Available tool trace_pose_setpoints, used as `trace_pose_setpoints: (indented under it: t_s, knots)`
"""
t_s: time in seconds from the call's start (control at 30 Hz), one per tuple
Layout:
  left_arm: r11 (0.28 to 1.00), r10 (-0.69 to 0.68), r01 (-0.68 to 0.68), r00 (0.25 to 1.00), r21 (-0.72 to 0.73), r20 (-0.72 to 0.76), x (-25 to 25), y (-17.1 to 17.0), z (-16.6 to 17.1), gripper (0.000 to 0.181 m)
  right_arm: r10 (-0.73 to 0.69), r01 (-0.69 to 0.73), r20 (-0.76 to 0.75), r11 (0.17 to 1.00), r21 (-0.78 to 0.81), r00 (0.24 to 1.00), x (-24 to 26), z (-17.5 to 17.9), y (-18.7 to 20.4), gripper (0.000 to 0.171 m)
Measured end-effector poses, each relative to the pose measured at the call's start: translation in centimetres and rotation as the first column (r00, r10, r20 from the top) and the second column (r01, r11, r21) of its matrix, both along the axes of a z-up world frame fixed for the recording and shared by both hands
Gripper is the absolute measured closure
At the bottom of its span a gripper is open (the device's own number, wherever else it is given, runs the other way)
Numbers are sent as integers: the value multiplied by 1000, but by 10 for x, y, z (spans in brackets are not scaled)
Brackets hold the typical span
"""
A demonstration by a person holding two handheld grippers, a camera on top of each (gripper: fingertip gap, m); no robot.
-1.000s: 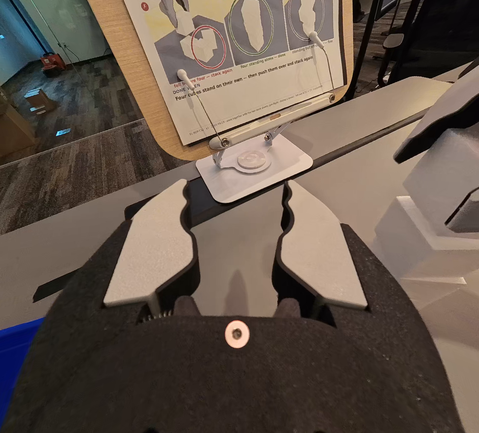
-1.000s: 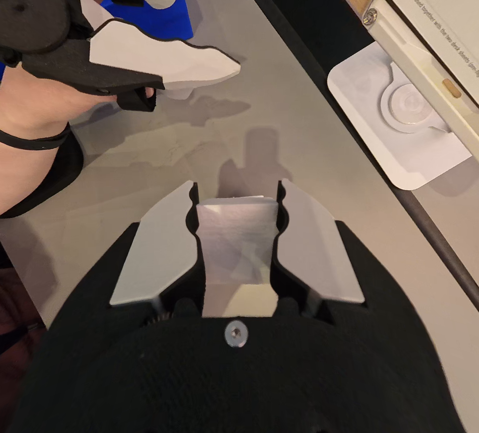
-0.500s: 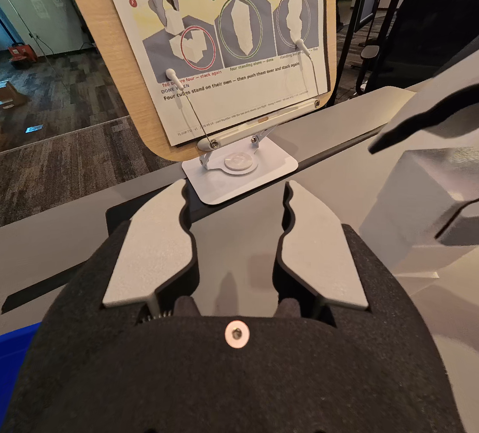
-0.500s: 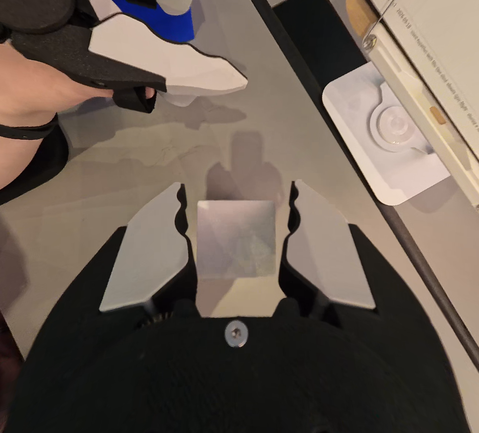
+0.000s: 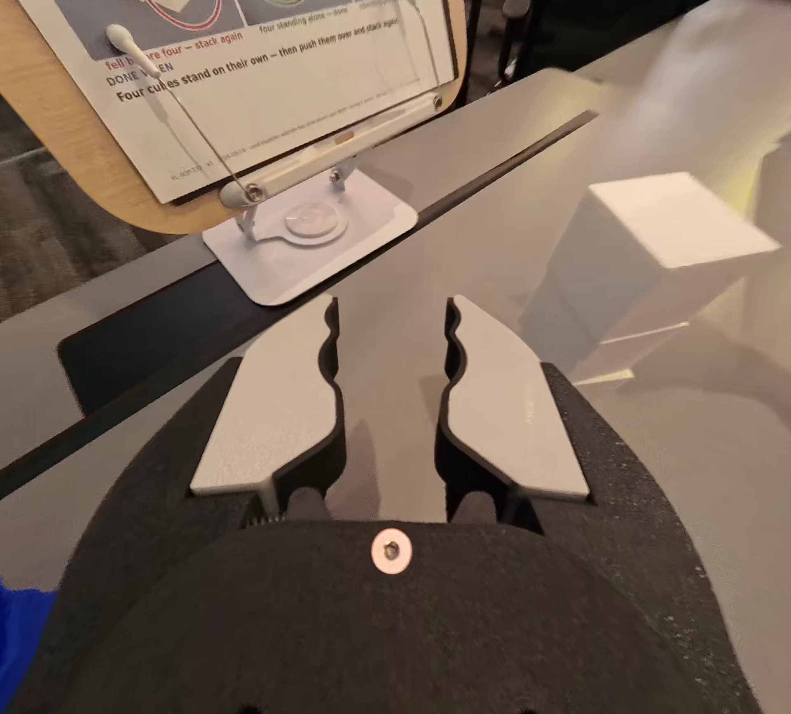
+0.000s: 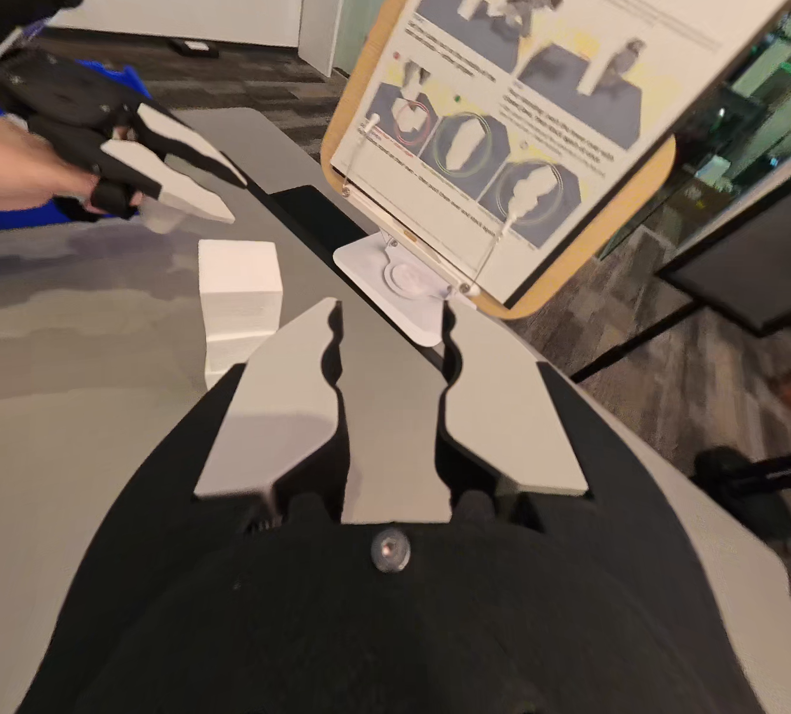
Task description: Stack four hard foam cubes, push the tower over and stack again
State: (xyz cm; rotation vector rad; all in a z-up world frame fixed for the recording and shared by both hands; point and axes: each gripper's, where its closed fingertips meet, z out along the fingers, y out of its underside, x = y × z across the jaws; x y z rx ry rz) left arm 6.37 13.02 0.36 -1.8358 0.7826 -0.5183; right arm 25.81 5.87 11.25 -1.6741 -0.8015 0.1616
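Note:
A stack of white foam cubes [image 5: 642, 265] stands on the grey mat [image 5: 471, 265], to the right of my left gripper. My left gripper [image 5: 390, 302] is open, with only bare mat between its fingers. In the right wrist view the same stack [image 6: 239, 291] stands just left of my right gripper [image 6: 391, 304], partly behind its left finger [image 6: 278, 385]. My right gripper is open and holds nothing. My left gripper also shows there [image 6: 237, 199], held in a hand, hovering above and to the left of the stack without touching it.
An instruction sheet on a wooden board [image 5: 257, 94] stands on a white base plate [image 5: 312, 248] at the table's far edge, also seen in the right wrist view [image 6: 513, 116]. A blue bin [image 5: 21, 629] sits at the near left. Carpeted floor lies beyond the table. Some 25 centimetres of space lies between my two pairs of fingers.
My right gripper opened off the top cube, left it on the stack and pulled back to the stack's right side. Both grippers' jaws have narrowed on nothing. My left gripper moved closer to the board.

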Motion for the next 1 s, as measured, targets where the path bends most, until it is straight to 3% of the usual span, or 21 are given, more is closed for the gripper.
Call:
trace_pose_setpoints:
  t_s: [0.07, 0.17, 0.23, 0.33, 0.4, 0.47, 0.57, 0.8, 0.9, 1.0]
  knots:
    - [999, 36, -34, 997, 38, -64, 2, 4, -6, 136, 27, -28, -55, 999, -24, 998, 7, -1, 2, 144]
    - [999, 35, -28, 987, 44, -155, 8, 2, -17, 145, 75, -75, -16, 997, -35, 997, 25, -14, 17, 170]
    - [999, 31, -23, 981, 43, -193, 10, 2, -23, 150, 91, -89, 33, 994, -61, 995, 44, -42, 31, 170]
    - [1000, -1, 5, 978, 18, -208, 13, 1, -33, 157, 228, -215, 60, 962, -170, 972, 58, -113, 31, 170]
    - [998, -43, 34, 972, -44, -230, 14, -1, -49, 163, 206, -194, 31, 954, -228, 978, 73, -157, 34, 170]
    - [990, -105, 77, 965, -122, -240, 17, -5, -67, 181, 201, -199, -9, 959, -202, 980, 78, -184, 37, 171]
    - [968, -162, 103, 953, -227, -258, 22, -10, -95, 181, 191, -160, 114, 958, -239, 975, 89, -216, 38, 170]
    - [924, -287, 182, 911, -335, -297, 37, -29, -129, 181, 203, -182, 49, 946, -270, 978, 92, -216, 32, 170]
    - [925, -275, 164, 913, -343, -303, 48, -37, -122, 181, 222, -263, -157, 908, -327, 962, 94, -206, 23, 170]
    - [952, -229, 137, 911, -273, -343, 58, -40, -106, 181, 170, -254, -282, 921, -295, 944, 111, -187, 25, 170]
